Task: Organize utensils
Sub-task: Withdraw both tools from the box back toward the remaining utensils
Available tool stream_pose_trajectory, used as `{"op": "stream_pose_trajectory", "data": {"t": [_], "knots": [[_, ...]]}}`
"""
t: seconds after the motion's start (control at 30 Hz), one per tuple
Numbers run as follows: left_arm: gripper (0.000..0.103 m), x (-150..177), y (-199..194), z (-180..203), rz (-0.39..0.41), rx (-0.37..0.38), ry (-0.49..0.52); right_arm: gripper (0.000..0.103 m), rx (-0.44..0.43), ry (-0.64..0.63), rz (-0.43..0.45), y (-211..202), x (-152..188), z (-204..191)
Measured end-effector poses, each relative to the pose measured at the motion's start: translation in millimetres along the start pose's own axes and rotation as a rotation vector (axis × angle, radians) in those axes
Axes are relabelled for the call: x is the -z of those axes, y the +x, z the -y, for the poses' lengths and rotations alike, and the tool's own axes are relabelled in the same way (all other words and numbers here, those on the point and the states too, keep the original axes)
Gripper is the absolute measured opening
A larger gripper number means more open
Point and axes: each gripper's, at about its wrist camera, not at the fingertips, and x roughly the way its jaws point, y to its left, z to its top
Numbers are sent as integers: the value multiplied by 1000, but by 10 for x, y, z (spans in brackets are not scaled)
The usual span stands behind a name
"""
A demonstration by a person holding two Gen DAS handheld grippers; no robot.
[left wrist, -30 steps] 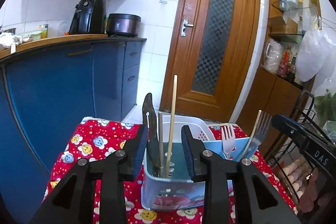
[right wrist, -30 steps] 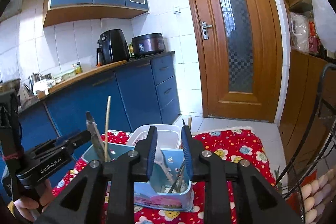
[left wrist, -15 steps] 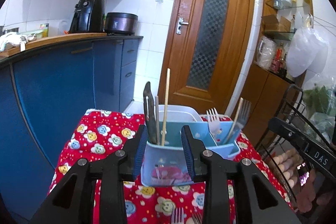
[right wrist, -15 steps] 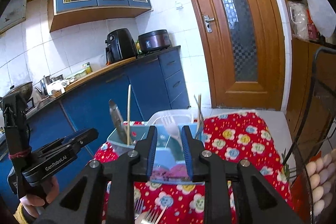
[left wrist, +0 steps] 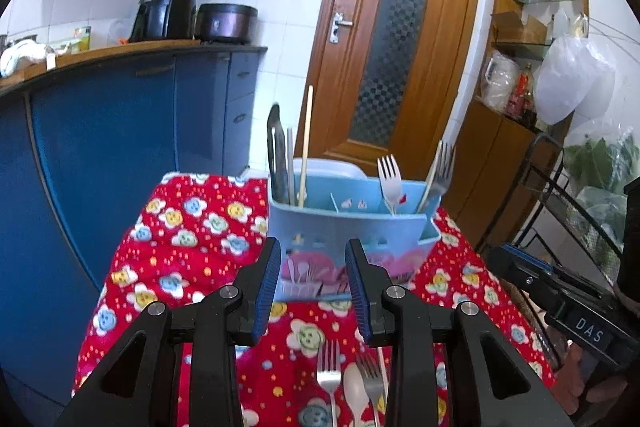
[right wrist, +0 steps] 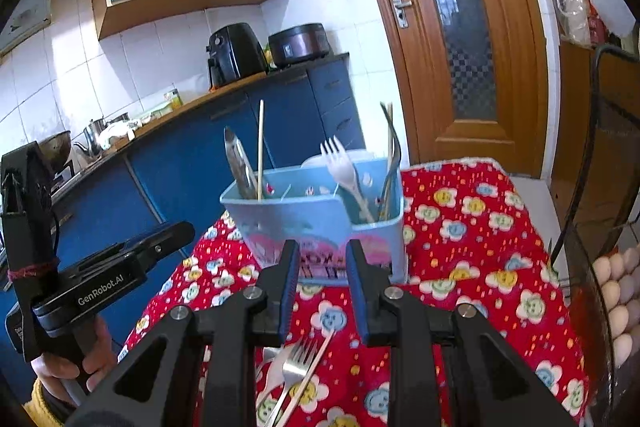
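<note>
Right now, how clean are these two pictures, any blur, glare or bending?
Left wrist view: strong fisheye bend, door leaning, blue utensil caddy slightly soft. Right wrist view: same curved edges, door glass backlit and bright, forks on the cloth blurry.

One blue utensil caddy, two forks standing inside, two forks and one spoon on the cloth

We see a glossy light-blue plastic caddy on a red flowered cloth, shiny metal forks near its front edge, a varnished wooden door.
</note>
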Motion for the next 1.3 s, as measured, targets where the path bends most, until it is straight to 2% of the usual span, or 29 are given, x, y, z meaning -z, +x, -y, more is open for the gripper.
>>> {"op": "stream_pose_trajectory", "data": {"t": [0.7,1.3], "knots": [[34,549,247,-21,-183,-10,7,26,2,70,-154,202,549,141],[34,857,815,-13,-363,11,-4,26,9,117,-241,454,768,255]]}}
